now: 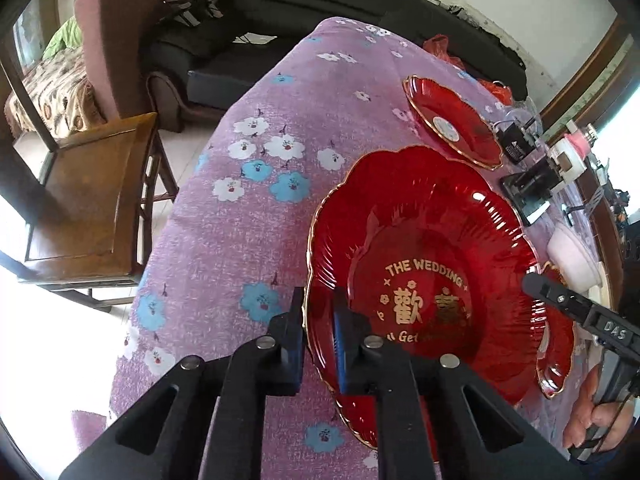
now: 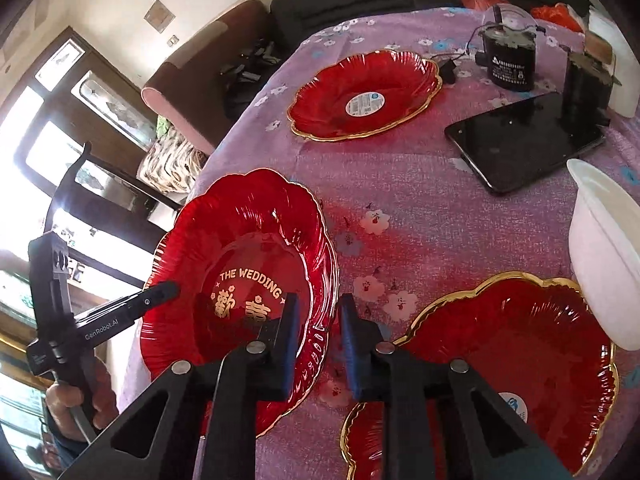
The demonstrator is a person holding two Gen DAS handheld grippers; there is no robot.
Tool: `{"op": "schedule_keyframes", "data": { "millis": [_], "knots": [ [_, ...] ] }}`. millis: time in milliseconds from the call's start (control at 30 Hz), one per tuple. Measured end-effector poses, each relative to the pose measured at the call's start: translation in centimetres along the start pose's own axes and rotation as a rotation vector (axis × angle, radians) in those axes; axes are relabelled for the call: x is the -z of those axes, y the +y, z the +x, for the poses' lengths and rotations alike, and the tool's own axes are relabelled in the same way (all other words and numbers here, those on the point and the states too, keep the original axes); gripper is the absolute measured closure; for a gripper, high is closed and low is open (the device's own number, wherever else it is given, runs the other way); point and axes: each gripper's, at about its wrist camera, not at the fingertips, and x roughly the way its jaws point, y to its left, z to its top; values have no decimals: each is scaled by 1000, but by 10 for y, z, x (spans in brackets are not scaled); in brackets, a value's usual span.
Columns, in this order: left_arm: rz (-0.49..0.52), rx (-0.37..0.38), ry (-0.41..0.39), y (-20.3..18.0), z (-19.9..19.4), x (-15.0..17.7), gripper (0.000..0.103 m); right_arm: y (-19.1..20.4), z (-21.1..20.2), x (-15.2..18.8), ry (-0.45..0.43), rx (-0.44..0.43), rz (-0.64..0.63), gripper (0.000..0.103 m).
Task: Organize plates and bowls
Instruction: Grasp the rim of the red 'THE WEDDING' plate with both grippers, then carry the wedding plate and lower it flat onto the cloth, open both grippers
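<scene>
A red gold-rimmed plate (image 1: 432,240) lettered "THE WEDDING" is held tilted above the purple flowered tablecloth (image 1: 248,208). My left gripper (image 1: 318,336) is shut on its near left rim. In the right wrist view the same plate (image 2: 240,240) has my right gripper (image 2: 320,340) with one finger over its right rim and one outside, the jaws slightly apart. A second red plate (image 2: 364,96) lies flat at the far side. A third red plate (image 2: 512,352) lies near right, under a white bowl (image 2: 604,252).
A black tablet (image 2: 524,140) and a black cylindrical device (image 2: 508,60) with a cable sit at the far right. A wooden chair (image 1: 92,200) stands left of the table. A dark sofa (image 1: 280,16) is behind.
</scene>
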Motion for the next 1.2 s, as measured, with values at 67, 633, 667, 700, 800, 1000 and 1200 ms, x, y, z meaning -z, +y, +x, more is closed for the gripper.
{"op": "schedule_keyframes", "data": {
  "millis": [67, 633, 667, 700, 800, 1000, 1200],
  "knots": [
    [10, -10, -2, -2, -3, 4, 91, 3, -4, 3, -3, 2, -11, 81],
    [65, -10, -39, -15, -57, 95, 84, 16, -47, 80, 15, -49, -65, 81],
    [66, -9, -40, -16, -60, 104, 84, 16, -51, 88, 16, -56, -66, 81],
    [70, -2, -41, -17, -63, 113, 84, 15, -54, 95, 19, -59, -70, 81],
    [76, 15, -41, -22, -71, 134, 81, 13, -65, 117, 21, -69, -78, 80],
    [93, 46, -37, -36, -79, 164, 77, 4, -84, 154, 22, -84, -72, 80],
    [129, 66, -22, -55, -79, 184, 77, -14, -99, 175, 17, -87, -46, 80]
  ]
}}
